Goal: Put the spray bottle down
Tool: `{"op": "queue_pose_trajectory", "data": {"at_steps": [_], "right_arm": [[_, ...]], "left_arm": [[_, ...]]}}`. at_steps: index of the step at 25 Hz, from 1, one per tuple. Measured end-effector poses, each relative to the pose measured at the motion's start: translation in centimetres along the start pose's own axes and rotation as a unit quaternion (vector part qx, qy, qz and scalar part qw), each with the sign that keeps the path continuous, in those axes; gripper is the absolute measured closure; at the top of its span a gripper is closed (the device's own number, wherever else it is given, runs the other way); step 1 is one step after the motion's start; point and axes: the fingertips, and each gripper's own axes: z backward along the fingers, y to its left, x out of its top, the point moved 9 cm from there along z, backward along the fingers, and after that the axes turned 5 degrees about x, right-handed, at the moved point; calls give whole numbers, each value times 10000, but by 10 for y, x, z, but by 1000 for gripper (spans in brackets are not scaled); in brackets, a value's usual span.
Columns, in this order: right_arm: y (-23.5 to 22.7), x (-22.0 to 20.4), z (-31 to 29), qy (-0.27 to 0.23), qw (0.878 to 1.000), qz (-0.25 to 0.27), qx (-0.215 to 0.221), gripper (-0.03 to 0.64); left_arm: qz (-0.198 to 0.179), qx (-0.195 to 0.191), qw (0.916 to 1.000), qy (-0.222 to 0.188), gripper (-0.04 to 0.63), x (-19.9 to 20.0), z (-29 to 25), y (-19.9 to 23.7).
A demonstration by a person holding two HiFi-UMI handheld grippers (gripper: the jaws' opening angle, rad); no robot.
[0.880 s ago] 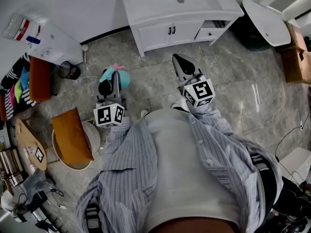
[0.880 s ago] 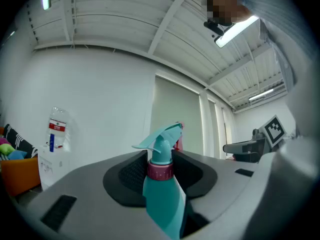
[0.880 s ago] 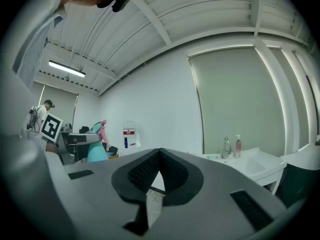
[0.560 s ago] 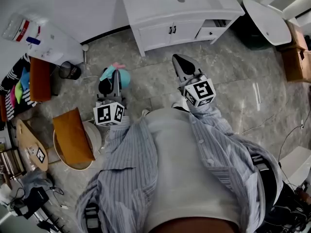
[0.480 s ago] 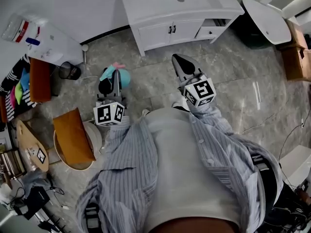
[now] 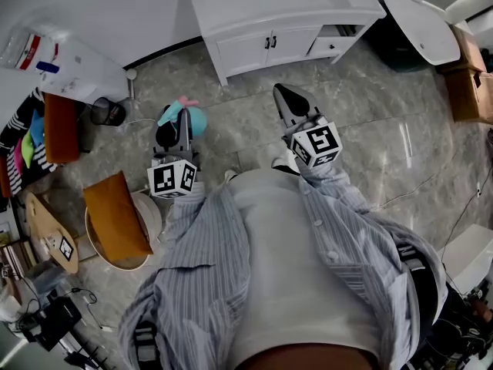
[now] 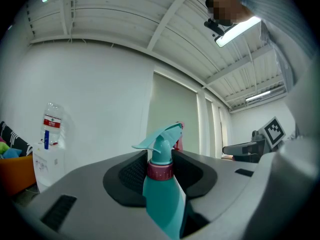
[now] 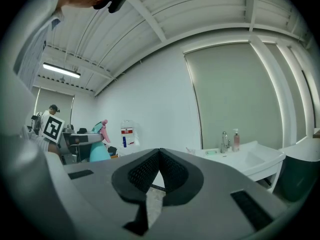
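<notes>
The left gripper (image 7: 161, 156) holds the teal spray bottle (image 7: 162, 199) upright above the floor (image 6: 370, 153), its fingers (image 7: 125, 176) clamped on either side at the pink collar. The right gripper (image 8: 159, 151) is empty, its fingertips touching.

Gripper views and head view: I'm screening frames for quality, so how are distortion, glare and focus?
Left gripper view: fisheye bends the ceiling beams, the ceiling light blows out white, the spray bottle is sharp. Right gripper view: same bending, dark corners, even light, the sink clear. Head view: edges bow, faint sheen on the floor, no blur.
</notes>
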Motion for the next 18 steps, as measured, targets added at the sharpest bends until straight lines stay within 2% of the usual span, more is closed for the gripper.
{"op": "queue_pose_trajectory", "data": {"at_steps": [18], "right_arm": [[10,-1,-3,-15,9999,-41,-126,601]], "left_arm": [[31,-191,9998,18,453,-1,-1,8]]}}
